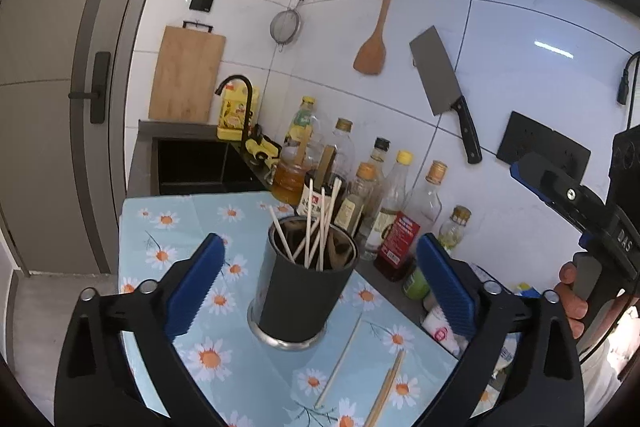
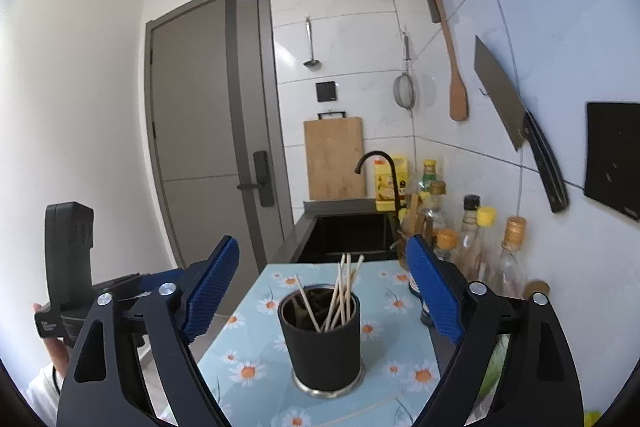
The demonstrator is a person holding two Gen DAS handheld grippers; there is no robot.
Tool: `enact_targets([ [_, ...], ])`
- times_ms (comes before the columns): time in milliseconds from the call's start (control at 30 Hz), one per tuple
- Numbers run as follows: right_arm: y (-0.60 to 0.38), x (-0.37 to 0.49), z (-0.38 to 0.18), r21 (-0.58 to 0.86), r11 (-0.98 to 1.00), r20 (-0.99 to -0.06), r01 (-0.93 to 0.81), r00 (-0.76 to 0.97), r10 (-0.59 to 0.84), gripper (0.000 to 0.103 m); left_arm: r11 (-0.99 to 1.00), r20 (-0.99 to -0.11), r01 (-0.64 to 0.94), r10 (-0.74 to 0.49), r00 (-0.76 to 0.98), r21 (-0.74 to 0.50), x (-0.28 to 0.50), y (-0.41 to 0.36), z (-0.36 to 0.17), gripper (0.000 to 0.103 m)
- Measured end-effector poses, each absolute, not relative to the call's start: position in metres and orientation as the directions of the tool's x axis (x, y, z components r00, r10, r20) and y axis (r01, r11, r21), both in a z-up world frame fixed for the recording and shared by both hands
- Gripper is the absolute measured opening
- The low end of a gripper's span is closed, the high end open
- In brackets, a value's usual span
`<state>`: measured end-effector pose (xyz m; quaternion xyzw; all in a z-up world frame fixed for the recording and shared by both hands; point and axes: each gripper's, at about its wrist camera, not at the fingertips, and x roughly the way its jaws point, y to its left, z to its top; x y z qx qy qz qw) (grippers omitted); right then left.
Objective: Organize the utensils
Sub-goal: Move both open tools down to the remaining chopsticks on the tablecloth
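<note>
Left tool (image 1: 318, 281) gapes wide with nothing gripped, its blue pads flanking the dark cylindrical utensil holder (image 1: 300, 291) at frame centre without touching. Right tool (image 2: 322, 293) likewise stands apart and empty around it. Pale wooden chopsticks (image 1: 316, 231) stand inside; loose chopsticks (image 1: 362, 375) lie lower right on the daisy-print table (image 1: 188, 227).

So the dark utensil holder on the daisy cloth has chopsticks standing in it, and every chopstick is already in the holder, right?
Not quite. The utensil holder does stand on the daisy cloth with chopsticks in it, but not every one is in. The left wrist view shows loose chopsticks lying flat on the cloth in front of the holder.
</note>
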<state>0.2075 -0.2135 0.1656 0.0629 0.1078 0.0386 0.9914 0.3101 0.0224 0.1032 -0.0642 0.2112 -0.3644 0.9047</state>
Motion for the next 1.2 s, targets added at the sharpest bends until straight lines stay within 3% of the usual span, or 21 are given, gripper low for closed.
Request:
enact_targets([
  [633, -0.196, 0.176, 0.128, 0.108, 0.985, -0.356, 0.134, 0.93, -0.087, 0.09, 0.639, -0.458, 0.696, -0.752, 0.474, -0.327, 0.319, 0.013, 0.049, 0.097],
  [1200, -0.207, 0.185, 0.025, 0.11, 0.928, -0.589, 0.356, 0.775, -0.227, 0.09, 0.568, -0.615, 0.761, -0.732, 0.294, -0.313, 0.344, -0.033, -0.024, 0.097],
])
